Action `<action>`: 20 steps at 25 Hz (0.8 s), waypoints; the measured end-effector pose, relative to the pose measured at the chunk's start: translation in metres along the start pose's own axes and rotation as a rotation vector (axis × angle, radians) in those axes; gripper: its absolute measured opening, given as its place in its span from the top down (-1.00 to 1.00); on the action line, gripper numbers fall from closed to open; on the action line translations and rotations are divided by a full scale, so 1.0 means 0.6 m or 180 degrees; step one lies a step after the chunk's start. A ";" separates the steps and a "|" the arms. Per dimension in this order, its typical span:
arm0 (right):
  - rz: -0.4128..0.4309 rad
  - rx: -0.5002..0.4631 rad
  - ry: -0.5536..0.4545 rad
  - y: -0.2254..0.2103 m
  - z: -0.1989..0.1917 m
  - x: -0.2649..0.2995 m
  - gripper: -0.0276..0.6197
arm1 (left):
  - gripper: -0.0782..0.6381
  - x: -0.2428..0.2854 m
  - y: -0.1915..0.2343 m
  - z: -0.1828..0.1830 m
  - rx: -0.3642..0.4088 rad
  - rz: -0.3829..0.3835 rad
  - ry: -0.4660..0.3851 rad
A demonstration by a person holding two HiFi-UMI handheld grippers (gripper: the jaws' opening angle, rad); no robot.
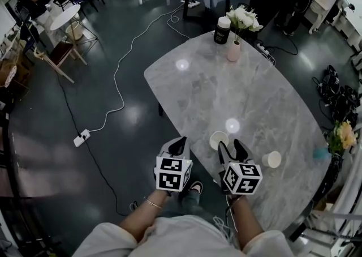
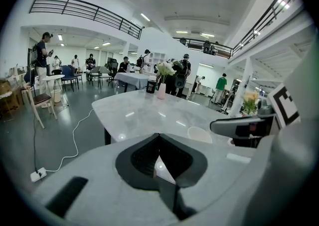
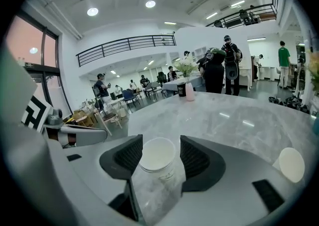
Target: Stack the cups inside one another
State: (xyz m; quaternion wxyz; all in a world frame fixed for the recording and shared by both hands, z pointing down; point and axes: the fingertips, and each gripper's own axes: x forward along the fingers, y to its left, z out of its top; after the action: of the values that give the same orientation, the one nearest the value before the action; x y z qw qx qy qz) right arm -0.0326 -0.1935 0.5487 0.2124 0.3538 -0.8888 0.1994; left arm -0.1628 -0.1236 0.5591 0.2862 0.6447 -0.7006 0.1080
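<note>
Two white paper cups stand on the marble table (image 1: 226, 91). The nearer cup (image 1: 218, 139) (image 3: 157, 155) stands upright between the spread jaws of my right gripper (image 1: 232, 147) (image 3: 158, 156), which is open; its rim lies close to the left jaw. The second cup (image 1: 272, 159) (image 3: 291, 164) stands apart to the right, near the table's front edge. My left gripper (image 1: 179, 145) (image 2: 159, 143) hangs by the table's left edge, shut and holding nothing. From the left gripper view the nearer cup (image 2: 199, 134) shows ahead, beside the right gripper (image 2: 244, 126).
A pink vase of white flowers (image 1: 233, 49) and a dark jar (image 1: 222, 30) stand at the table's far end. A white cable and power strip (image 1: 82, 137) lie on the floor at left. Yellow flowers (image 1: 345, 135) stand off the right edge. Chairs and people are beyond.
</note>
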 end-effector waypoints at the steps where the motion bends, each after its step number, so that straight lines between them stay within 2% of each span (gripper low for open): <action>1: -0.0022 0.0018 -0.0039 -0.005 0.005 -0.002 0.19 | 0.79 0.002 -0.001 0.002 0.0010 -0.0010 -0.0002; 7: -0.0239 0.0096 -0.0228 -0.040 0.038 -0.018 0.25 | 0.79 0.018 -0.013 0.031 0.0091 -0.0118 -0.0048; 20: -0.0968 0.0307 -0.0648 -0.148 0.111 -0.077 0.81 | 0.79 0.076 -0.062 0.135 0.0352 -0.0484 -0.0276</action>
State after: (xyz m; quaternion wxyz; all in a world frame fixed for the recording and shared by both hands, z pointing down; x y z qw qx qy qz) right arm 0.0454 -0.2614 0.4875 0.1318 0.5121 -0.8314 0.1706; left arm -0.1480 -0.2093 0.5098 0.2270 0.7149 -0.6543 0.0965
